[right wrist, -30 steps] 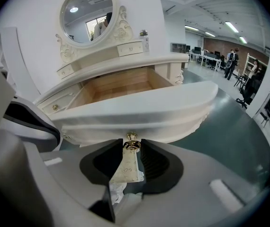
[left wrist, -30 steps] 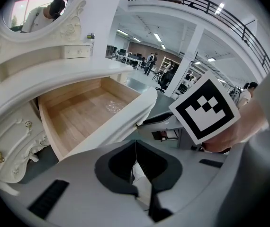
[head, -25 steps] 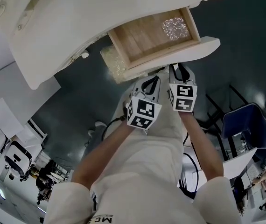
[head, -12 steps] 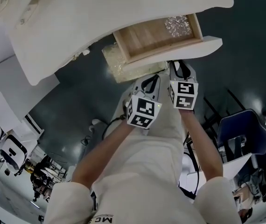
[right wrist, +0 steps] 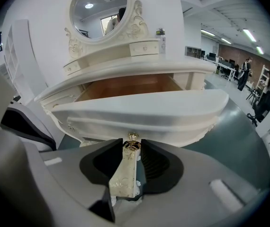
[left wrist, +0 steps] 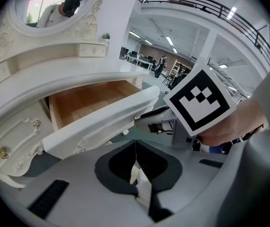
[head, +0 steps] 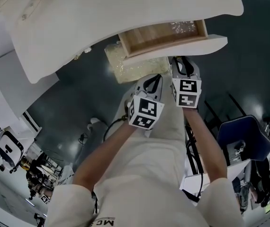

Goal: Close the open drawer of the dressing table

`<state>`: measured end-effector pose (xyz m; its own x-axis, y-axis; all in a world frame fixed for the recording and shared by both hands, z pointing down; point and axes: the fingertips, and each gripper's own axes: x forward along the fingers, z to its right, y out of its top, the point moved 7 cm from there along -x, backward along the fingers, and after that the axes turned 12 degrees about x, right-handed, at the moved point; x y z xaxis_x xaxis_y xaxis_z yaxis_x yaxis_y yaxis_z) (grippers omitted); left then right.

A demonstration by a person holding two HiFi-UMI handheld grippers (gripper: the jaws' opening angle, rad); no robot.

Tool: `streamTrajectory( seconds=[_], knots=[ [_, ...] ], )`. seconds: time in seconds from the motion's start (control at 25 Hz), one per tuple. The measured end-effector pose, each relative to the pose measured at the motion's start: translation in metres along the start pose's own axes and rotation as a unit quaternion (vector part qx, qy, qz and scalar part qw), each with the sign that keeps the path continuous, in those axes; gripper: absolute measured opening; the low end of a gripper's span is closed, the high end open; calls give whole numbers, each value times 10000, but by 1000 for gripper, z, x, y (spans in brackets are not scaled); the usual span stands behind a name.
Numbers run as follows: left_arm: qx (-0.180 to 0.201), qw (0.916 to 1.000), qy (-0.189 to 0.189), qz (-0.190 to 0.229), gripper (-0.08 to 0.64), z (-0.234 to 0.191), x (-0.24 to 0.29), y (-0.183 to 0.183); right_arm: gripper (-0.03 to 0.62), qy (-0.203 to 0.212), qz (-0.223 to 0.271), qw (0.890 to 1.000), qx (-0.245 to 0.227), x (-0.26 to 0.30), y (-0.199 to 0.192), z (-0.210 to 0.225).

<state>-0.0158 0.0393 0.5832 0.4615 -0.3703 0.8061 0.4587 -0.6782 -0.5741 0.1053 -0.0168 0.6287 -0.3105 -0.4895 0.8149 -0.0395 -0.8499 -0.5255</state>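
The drawer (head: 173, 46) now sits deeper under the dressing table's top (head: 125, 13) than a second ago, pushed away from the person. Only a narrow strip of its wooden floor (head: 156, 34) shows, where most of it lay bare before. The glittering patch (head: 183, 26) at the floor's right end is now half covered by the top's edge. The right gripper (head: 181, 64), on the drawer pull (right wrist: 133, 143), has travelled farther in with the front panel, and the left gripper (head: 150, 82) has moved alongside it.
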Motion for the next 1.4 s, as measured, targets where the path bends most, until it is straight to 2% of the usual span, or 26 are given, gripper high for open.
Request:
streamTrajectory(
  seconds=[0.68, 1.4],
  knots=[
    [-310, 9988, 352, 117, 9, -27, 5, 16, 115, 154, 14, 9998, -137, 26, 39, -6],
    [-515, 9970, 530, 208, 9, -41, 5, 24, 115, 202, 77, 9995, -237, 39, 63, -8]
  ],
)
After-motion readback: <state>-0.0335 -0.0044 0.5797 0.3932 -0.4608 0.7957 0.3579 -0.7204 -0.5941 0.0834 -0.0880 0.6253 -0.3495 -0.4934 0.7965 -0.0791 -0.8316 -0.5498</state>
